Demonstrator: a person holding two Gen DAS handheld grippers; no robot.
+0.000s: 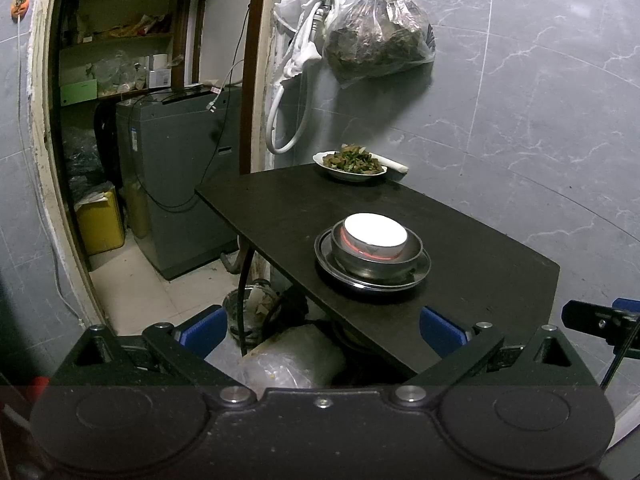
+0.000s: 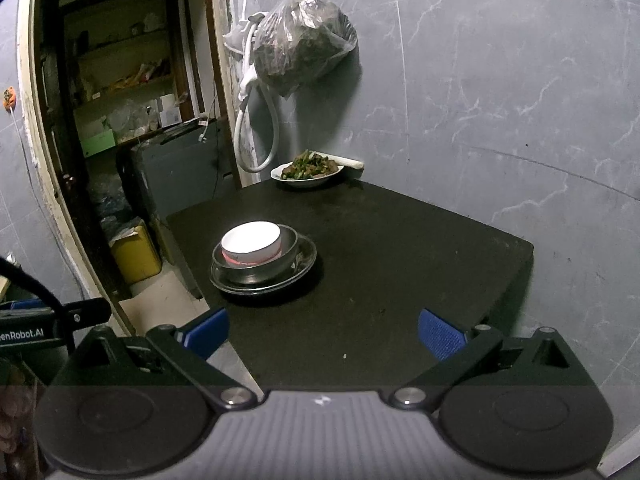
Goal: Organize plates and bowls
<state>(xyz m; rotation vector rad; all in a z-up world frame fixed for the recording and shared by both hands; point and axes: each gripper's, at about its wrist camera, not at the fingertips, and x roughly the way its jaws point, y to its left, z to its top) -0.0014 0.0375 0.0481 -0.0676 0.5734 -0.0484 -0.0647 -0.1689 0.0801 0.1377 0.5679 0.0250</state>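
A white bowl (image 1: 375, 236) (image 2: 252, 242) with a red band sits inside a steel bowl (image 1: 412, 248) (image 2: 290, 248), which rests on a steel plate (image 1: 332, 268) (image 2: 306, 266) on the black table (image 1: 460, 240) (image 2: 400, 248). My left gripper (image 1: 323, 330) is open, held back from the table's near edge with nothing between its blue pads. My right gripper (image 2: 323, 330) is also open and empty, over the table's near part, right of the stack. The tip of the right gripper shows at the right edge of the left wrist view.
A white plate of cooked greens (image 1: 352, 164) (image 2: 308, 172) stands at the table's far edge by the grey wall. A plastic bag (image 1: 376, 36) (image 2: 304, 40) and a white hose (image 1: 288, 120) hang above it. Left of the table are a doorway, a grey machine (image 1: 176, 184) and a yellow container (image 1: 100, 224).
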